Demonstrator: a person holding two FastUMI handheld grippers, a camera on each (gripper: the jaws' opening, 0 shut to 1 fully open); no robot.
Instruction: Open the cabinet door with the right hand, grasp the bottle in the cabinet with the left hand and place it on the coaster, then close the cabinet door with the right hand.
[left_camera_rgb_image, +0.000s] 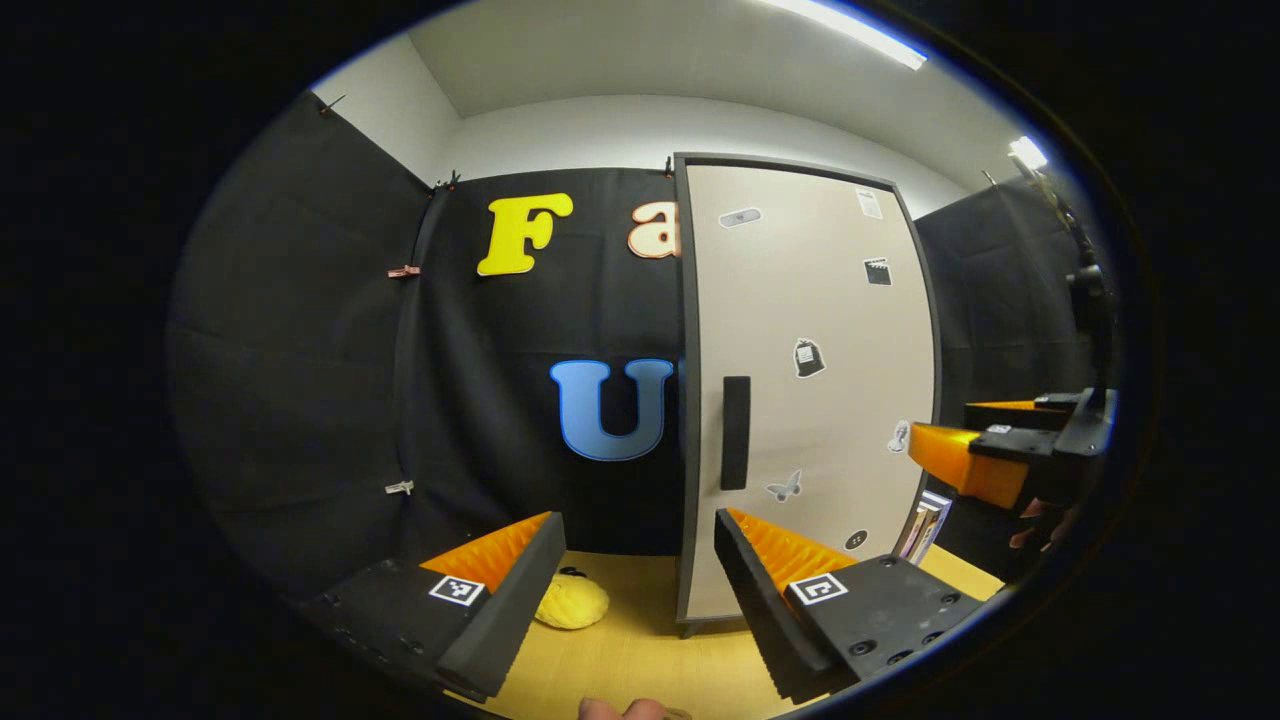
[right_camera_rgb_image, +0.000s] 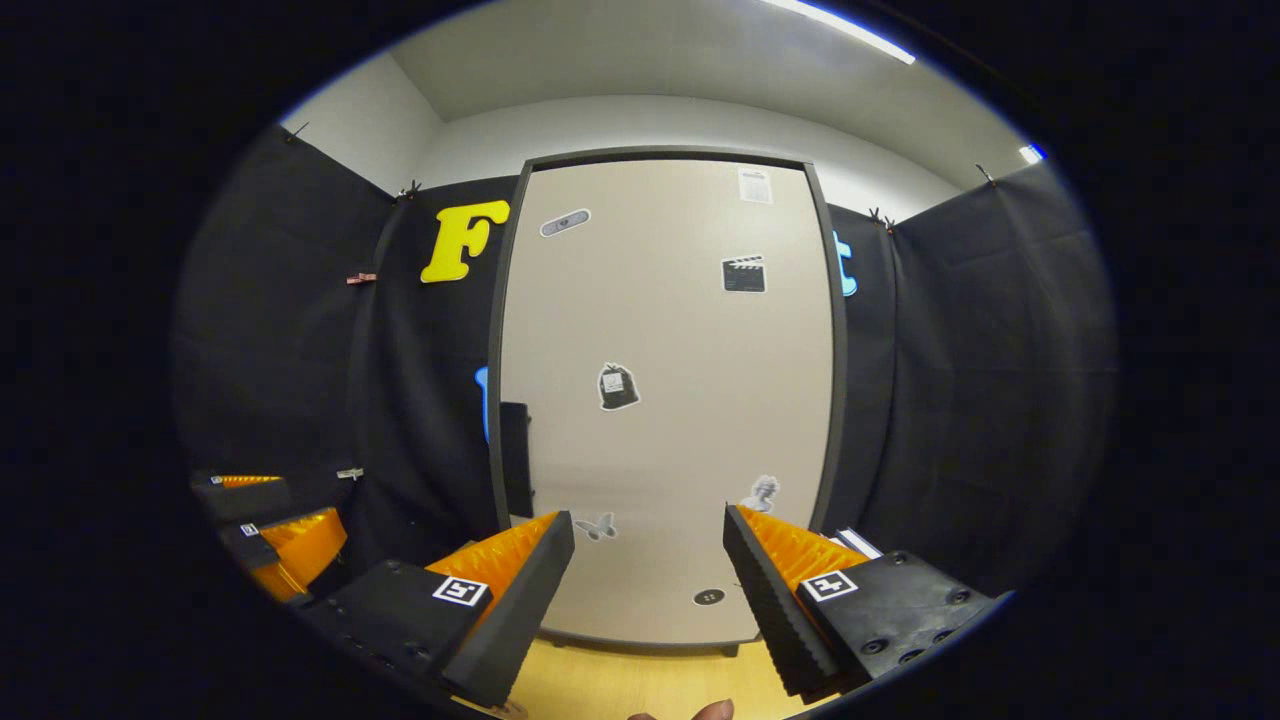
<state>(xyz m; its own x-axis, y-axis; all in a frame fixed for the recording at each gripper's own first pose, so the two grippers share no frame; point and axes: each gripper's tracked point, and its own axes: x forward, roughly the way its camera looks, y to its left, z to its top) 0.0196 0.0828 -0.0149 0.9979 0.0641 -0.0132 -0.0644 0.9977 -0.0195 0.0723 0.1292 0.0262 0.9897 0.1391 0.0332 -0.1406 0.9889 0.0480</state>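
Left gripper (left_camera_rgb_image: 632, 570) spread wide over the pale wooden tabletop (left_camera_rgb_image: 640, 655), ribbed wedge fingers (left_camera_rgb_image: 500, 560) grasping nothing. Fingertip (left_camera_rgb_image: 620, 710) cut off at the bottom edge. Soft, lumpy yellow object (left_camera_rgb_image: 572, 602) just beyond on the table, half hidden behind the left finger, too blurred to identify. Farther back, tall cabinet door (left_camera_rgb_image: 810, 380) closed, flat beige panel in a dark frame, dotted with small stickers, with a dark vertical bar handle (left_camera_rgb_image: 736, 432) near its left edge. Bottle concealed behind the door; coaster not made out. Thin stacked items (left_camera_rgb_image: 925, 525) at the cabinet's right foot, hard to tell. Right gripper (right_camera_rgb_image: 648, 565) also released, held clear of the door.
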